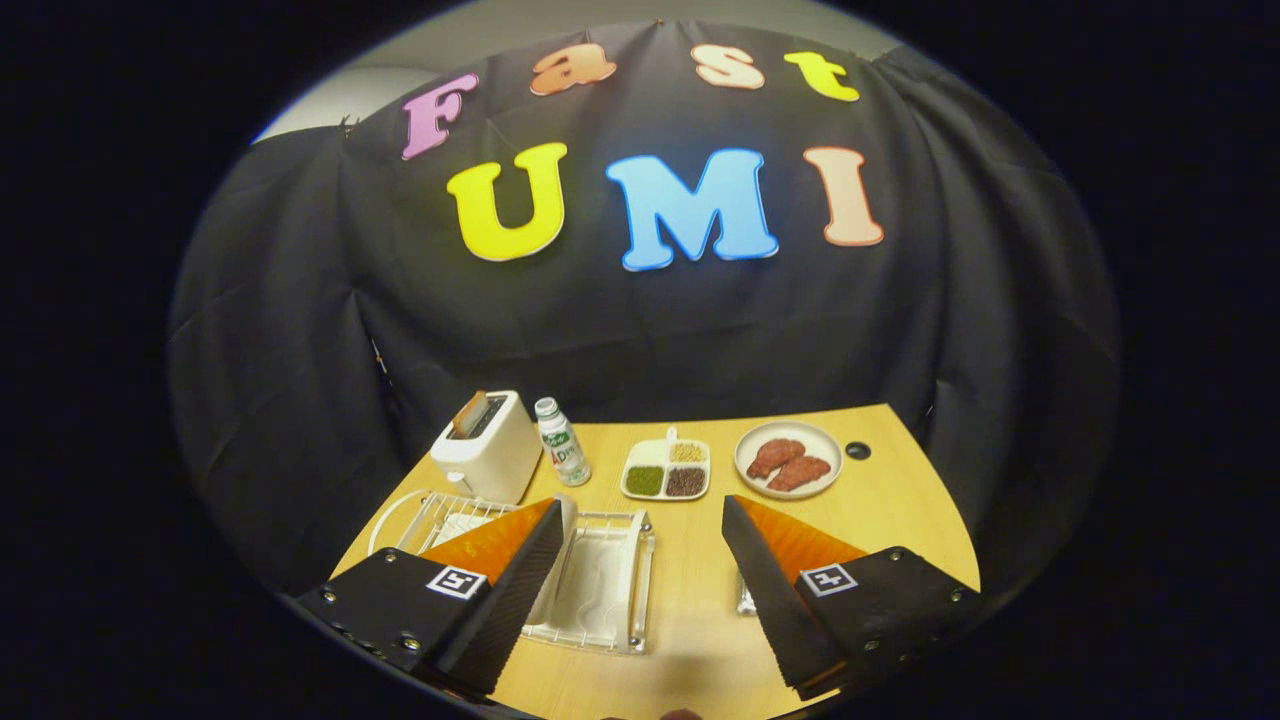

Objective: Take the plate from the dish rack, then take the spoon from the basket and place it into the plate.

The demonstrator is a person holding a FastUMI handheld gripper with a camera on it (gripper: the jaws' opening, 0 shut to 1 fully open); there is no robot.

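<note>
I hold the gripper (640, 560) above the near edge of the table (900, 520), its fingers spread wide and holding nothing. Both fingers hang in the air, clear of every object.

I take the rack (600, 590) as my landmark. It is a white wire rack on a white tray, on the table's near left part. The left finger (510, 590) hangs over the rack's left half and hides much of it. A white curved edge shows just beside that finger's tip; I judge it the plate (566, 515), standing on edge in the rack's wires so it can be taken by the rim, but I cannot tell for sure.

Beyond the rack stands a white toaster (488, 445), and just right of the toaster a small bottle (561, 442). Further right of the rack, at the far side, lie a divided dish (666, 470) of grains and a round dish (789, 459) with two pieces of meat. These are not part of the task.

Right of the rack, close against the right finger (775, 590), a small shiny thing (745, 598) shows. It may belong to the basket with the spoon, but it is too hidden to say.

Judgement: the task is at its start. The wide jaws suit an approach to the plate's rim. The next move calls for lowering toward the rack and closing on the rim without catching the wires.
</note>
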